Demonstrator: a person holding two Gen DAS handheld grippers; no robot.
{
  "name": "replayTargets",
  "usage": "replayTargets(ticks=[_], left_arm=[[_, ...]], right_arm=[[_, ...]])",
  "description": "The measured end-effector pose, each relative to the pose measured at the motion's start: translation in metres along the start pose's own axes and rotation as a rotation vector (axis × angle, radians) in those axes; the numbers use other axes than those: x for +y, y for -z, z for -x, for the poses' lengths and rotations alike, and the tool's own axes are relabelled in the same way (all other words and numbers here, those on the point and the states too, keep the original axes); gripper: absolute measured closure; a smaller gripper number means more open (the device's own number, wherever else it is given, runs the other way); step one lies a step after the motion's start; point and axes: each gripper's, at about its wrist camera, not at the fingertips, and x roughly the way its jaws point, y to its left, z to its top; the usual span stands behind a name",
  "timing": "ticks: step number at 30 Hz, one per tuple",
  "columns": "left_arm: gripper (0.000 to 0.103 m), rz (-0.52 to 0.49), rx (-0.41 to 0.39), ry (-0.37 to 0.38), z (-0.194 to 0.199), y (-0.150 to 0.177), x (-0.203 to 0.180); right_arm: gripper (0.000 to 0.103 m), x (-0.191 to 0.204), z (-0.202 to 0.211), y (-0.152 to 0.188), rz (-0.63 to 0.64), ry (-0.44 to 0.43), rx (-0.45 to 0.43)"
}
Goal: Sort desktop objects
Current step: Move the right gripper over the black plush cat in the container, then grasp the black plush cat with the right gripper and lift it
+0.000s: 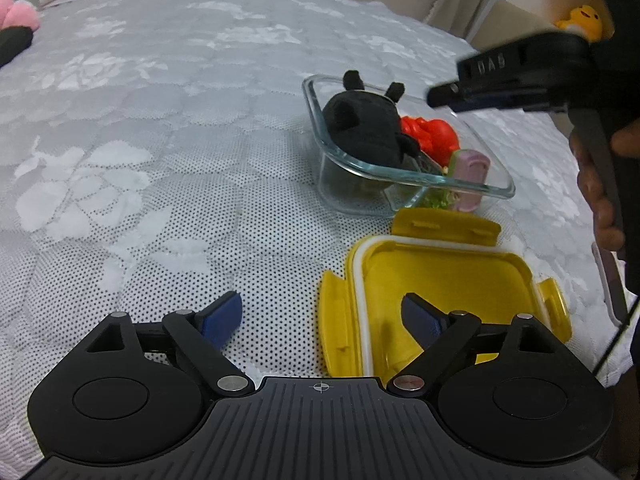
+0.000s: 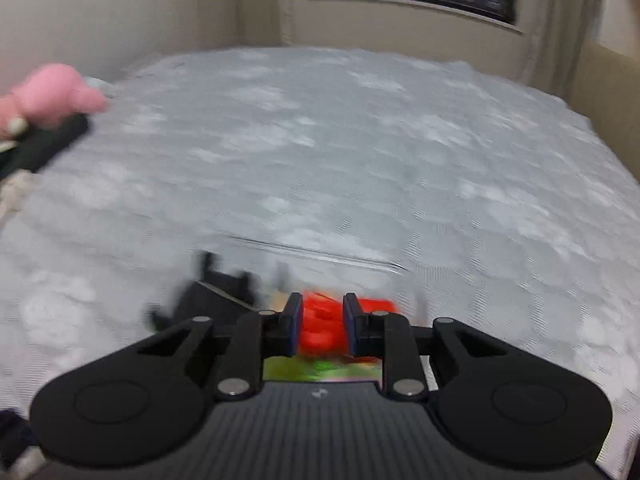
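Judging the lid (image 1: 440,276) as the next thing to handle: lying upside down on the cloth (image 1: 180,160), just in front of the box (image 1: 316,120), flaps splayed outward. Probably handling as light, stiff, smooth plastic, so likely slipping if pinched on a flat face. Favouring a hold across the raised rim on the near or left side and avoiding the hinged flaps, which look likely to fold under pressure. Treating the box as glass, heavy and breakable, so setting the lid down gently rather than pressing hard.

Holding the left gripper (image 1: 320,314) spread wide, gripping nothing. Hanging one finger (image 1: 420,318) over the lid's hollow and the other (image 1: 222,316) over bare cloth, thus straddling the lid's left rim; touching or merely hovering cannot be told.

Keeping the right gripper (image 2: 322,316) narrowed to a slim gap, clamping nothing. Showing the red toy (image 1: 434,134) through that gap in the blurred right view, yet lying in the box beside the plush (image 1: 360,128), well below the tips in the left view.
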Motion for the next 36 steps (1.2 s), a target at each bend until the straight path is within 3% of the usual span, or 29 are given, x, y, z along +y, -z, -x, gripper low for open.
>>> replayTargets(ticks=[3, 9, 12, 13, 14, 16, 20, 24, 28, 33, 36], left_arm=[[0.012, 0.002, -0.001, 0.007, 0.000, 0.001, 0.001], [0.011, 0.015, -0.006, 0.014, 0.002, 0.002, 0.006], [0.011, 0.013, -0.007, 0.016, 0.002, 0.003, 0.006], [0.011, 0.009, -0.007, 0.017, 0.003, 0.003, 0.006], [0.011, 0.008, -0.008, 0.018, 0.004, 0.004, 0.007], [0.011, 0.012, -0.010, 0.019, 0.005, 0.004, 0.009], [0.011, 0.027, -0.012, 0.018, 0.004, 0.002, 0.013], [0.011, 0.026, -0.015, 0.015, 0.005, 0.001, 0.012], [0.010, 0.032, -0.020, 0.012, 0.006, 0.002, 0.014], [0.010, 0.038, -0.021, 0.019, 0.006, 0.002, 0.015], [0.010, 0.031, -0.019, 0.025, 0.005, 0.003, 0.011]], right_arm=[[0.066, 0.016, 0.000, -0.004, 0.049, 0.017, -0.020], [0.065, 0.034, -0.025, -0.014, 0.067, -0.059, 0.045], [0.059, 0.040, -0.042, -0.020, 0.091, 0.003, 0.029], [0.075, 0.039, -0.047, -0.022, 0.077, -0.004, 0.042], [0.098, 0.036, -0.051, -0.023, 0.052, -0.024, 0.057], [0.099, 0.026, -0.054, -0.029, -0.036, -0.106, 0.081], [0.100, 0.019, -0.034, -0.040, -0.051, -0.118, -0.024], [0.100, 0.034, -0.012, -0.051, 0.075, -0.054, -0.206], [0.099, 0.048, -0.001, -0.033, 0.214, -0.066, -0.287], [0.098, 0.051, 0.005, 0.014, 0.242, -0.153, -0.095], [0.077, 0.046, 0.022, 0.022, 0.199, -0.229, -0.004]])
